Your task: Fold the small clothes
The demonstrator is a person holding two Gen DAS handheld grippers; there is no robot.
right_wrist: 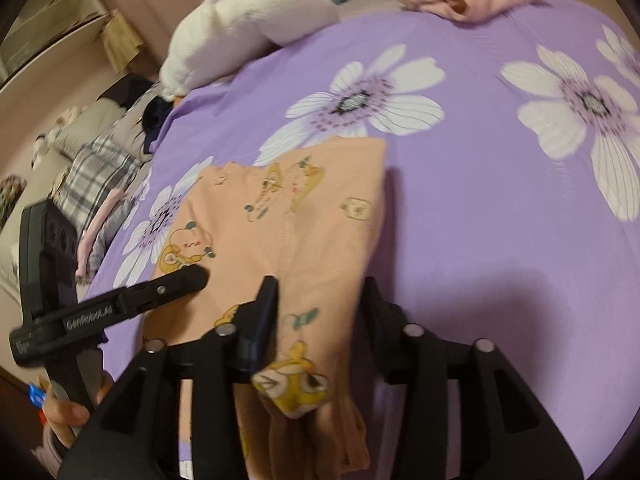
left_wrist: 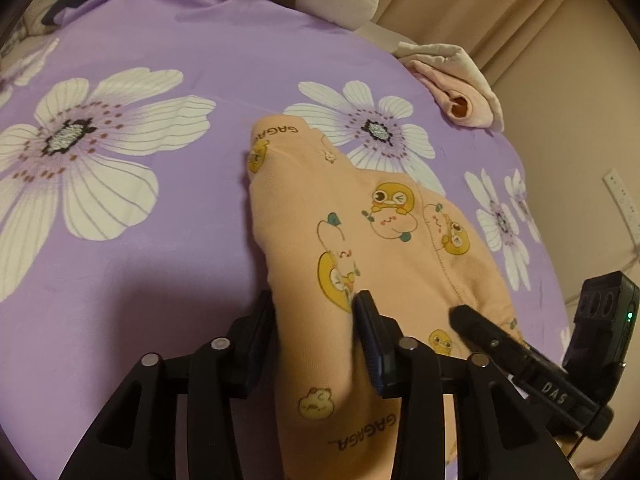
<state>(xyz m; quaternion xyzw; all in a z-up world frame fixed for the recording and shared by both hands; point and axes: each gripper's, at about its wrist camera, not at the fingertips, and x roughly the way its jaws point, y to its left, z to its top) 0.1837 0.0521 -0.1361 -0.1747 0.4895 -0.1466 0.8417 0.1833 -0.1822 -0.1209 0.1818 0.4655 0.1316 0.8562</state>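
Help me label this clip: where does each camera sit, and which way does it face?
Left wrist view: on the left gripper, looking down along its fingers at the peach garment on the purple flowered sheet; the right gripper pokes in at right.
Right wrist view: on the right gripper, facing down over the same garment; the left gripper and a hand show at left.
Shared: garment, sheet, folded pink cloth, white plush.
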